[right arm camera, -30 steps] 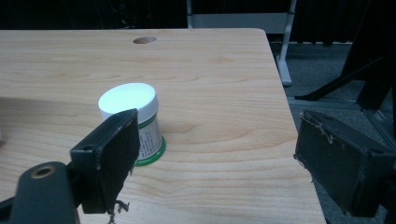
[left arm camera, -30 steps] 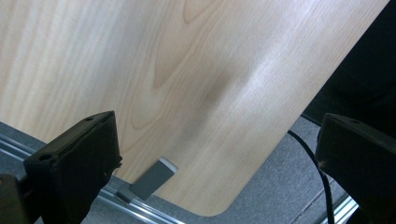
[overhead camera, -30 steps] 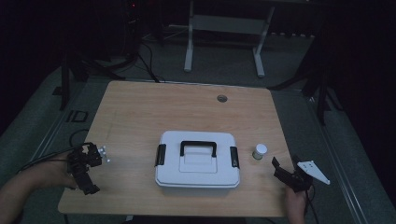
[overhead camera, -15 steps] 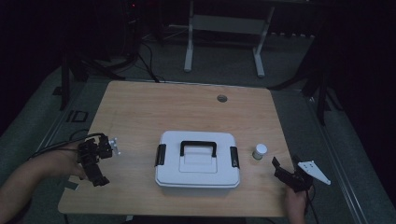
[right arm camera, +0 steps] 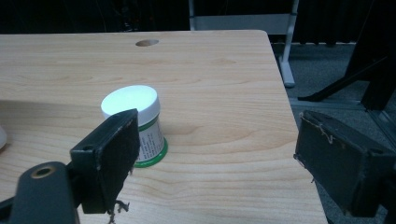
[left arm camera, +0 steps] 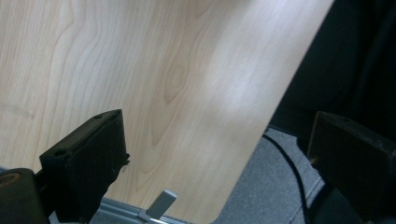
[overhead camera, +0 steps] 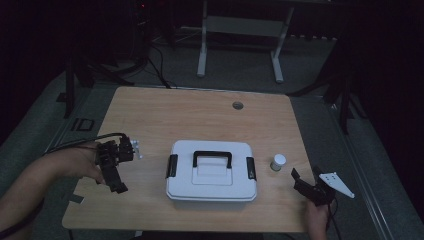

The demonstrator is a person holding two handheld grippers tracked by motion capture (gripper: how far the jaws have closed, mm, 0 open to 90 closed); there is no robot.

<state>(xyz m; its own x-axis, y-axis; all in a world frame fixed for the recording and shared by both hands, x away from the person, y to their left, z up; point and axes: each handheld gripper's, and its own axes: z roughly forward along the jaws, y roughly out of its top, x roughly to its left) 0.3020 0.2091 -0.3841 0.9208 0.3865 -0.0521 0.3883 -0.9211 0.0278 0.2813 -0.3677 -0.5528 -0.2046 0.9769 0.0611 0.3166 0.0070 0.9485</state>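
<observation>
Wooden table (overhead camera: pixel 200 115): we work at a pale wood-grain top with a round cable hole.
Left gripper (overhead camera: pixel 116 176): our black claw hovers over the table's left edge, jaws spread wide, empty.
Right gripper (overhead camera: pixel 303 184): jaws spread, nothing between them, near the small white-capped jar (right arm camera: pixel 137 123) with a green label.
Jar: upright, just right of the white plastic lidded box with a black handle (overhead camera: pixel 211 171).

In the high view the left hand-held gripper (overhead camera: pixel 116 167) sits at the left middle of the frame, forearm entering from the lower left, jaws spread wide. The right hand-held gripper (overhead camera: pixel 305 184) sits lower right, jaws likewise parted.
</observation>
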